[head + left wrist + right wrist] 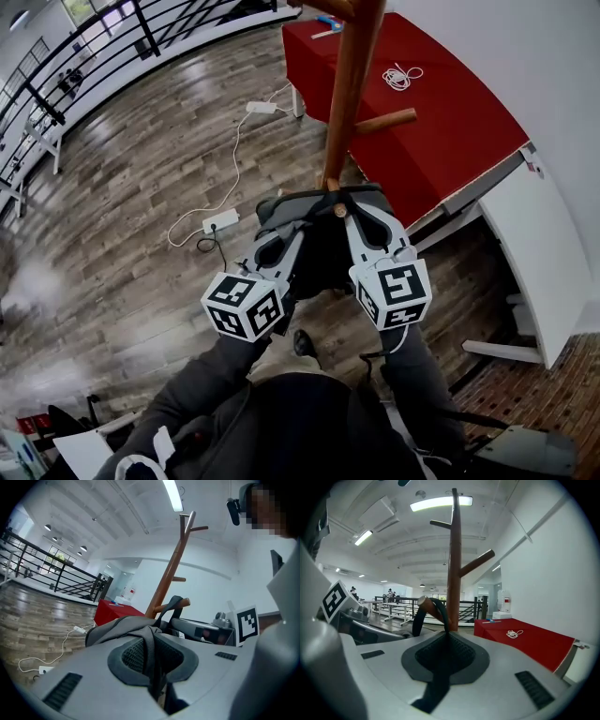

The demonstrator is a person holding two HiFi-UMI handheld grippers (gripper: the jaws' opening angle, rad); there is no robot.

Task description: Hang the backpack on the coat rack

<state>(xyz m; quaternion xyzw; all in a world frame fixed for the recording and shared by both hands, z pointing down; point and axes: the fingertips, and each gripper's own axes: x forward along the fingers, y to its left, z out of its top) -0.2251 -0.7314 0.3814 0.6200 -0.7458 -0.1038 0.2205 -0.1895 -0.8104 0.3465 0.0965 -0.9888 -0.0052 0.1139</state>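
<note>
Head view, centre: both grippers are held close against the coat rack [352, 75], with the backpack [321, 246] bunched between them at the foot of the pole.

Left gripper [151, 643] – fingers clamped on a grey webbing strap [148, 631] that runs back into the grey body of the bag.
Right gripper [446, 644] – fingers pinched on the dark carry loop [417, 618].

Right gripper view, left of centre: the loop arches over the lower peg [424, 602] and sits close to the peg's rounded tip, not in against the pole. The left gripper view shows the same, with the loop draped over the peg end at middle right. The bag's weight appears to be carried mostly by the two grips, though I cannot tell how much is on the peg.

Judgement: loop is on, release not yet done.

Risks from here:
- The loop could slip off the tip when the fingers let go, because it is seated so far out. The bag would then drop to the floor, near the power strip [220, 221] and its cable.
- Pulling the right gripper back before its fingers part would drag the loop off again.
- Letting go on one side only would swing the bag and could rock the rack toward the red bench [441, 122].
</note>
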